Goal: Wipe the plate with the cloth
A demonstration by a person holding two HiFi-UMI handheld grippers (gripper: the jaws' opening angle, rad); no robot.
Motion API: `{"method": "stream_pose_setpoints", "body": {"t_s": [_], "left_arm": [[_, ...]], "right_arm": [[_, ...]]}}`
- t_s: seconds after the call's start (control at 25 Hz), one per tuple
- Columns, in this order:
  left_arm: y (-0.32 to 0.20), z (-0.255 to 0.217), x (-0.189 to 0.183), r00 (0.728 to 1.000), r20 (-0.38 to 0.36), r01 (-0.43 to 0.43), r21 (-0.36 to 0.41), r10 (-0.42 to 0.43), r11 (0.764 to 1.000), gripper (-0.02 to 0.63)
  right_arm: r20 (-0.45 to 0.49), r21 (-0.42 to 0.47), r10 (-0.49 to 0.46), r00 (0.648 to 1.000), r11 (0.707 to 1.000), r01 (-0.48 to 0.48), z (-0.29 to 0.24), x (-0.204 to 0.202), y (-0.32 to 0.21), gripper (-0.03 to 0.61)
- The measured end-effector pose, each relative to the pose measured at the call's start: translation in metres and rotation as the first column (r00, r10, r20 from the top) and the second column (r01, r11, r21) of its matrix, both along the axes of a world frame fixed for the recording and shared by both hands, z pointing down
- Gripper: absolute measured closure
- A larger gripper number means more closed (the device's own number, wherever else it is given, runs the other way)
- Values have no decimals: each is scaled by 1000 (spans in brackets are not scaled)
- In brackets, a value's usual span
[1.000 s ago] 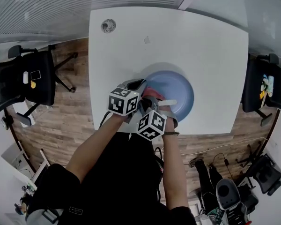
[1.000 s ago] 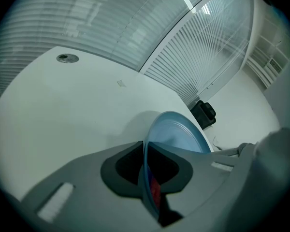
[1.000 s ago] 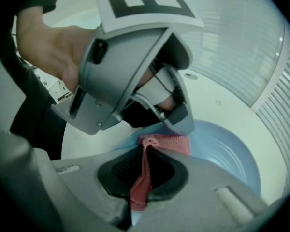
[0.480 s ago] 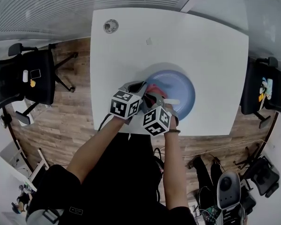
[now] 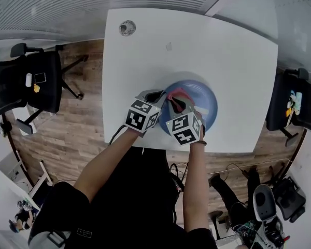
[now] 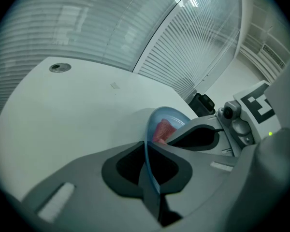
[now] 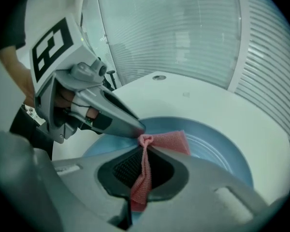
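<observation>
White table (image 5: pixel 223 51) bears the plate (image 5: pixel 205 108), rim pinched by left gripper (image 6: pixel 146 149); right gripper (image 7: pixel 144 141) clamps cloth (image 7: pixel 170 141) lengthwise, seemingly along its jaws.

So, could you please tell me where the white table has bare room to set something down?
Bare: the white table's far half, from the small round grey grommet to the right edge, and the strip left of the round blue plate. Crowded: the near edge, with plate, pink cloth, left gripper and right gripper.

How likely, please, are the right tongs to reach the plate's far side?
Probably yes: the right tongs, shut on the cloth, hang over the plate, whose far side lies bare; the left tongs, just closed further, clamp only its rim.
</observation>
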State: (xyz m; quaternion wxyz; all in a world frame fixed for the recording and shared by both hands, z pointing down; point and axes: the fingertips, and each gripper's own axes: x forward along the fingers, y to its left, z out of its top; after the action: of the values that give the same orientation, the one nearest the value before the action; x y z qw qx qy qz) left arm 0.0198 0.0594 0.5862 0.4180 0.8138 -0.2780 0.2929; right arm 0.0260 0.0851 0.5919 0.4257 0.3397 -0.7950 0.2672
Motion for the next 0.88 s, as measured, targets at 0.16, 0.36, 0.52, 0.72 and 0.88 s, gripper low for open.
{"method": "stream_pose_setpoints", "body": {"t_s": [0.16, 0.36, 0.52, 0.72, 0.88], "left_arm": [[1, 0, 0, 1000, 3, -8, 1, 8, 1000, 600], [0, 0, -1, 1000, 6, -9, -6, 9, 1000, 600], [0, 0, 0, 1000, 3, -4, -22, 4, 1000, 600], [0, 0, -2, 1000, -9, 27, -51, -28, 998, 598], [3, 0, -2, 999, -18, 45, -76, -46, 996, 598]], "right_arm": [[-26, 21, 52, 998, 998, -51, -1, 17, -16, 565], [-128, 81, 111, 986, 992, -101, 1, 46, -39, 565], [-186, 113, 178, 966, 981, -159, 2, 70, -50, 565], [-168, 136, 189, 967, 976, -167, 0, 71, -49, 565], [-189, 154, 160, 969, 979, -132, -1, 66, -38, 565]]}}
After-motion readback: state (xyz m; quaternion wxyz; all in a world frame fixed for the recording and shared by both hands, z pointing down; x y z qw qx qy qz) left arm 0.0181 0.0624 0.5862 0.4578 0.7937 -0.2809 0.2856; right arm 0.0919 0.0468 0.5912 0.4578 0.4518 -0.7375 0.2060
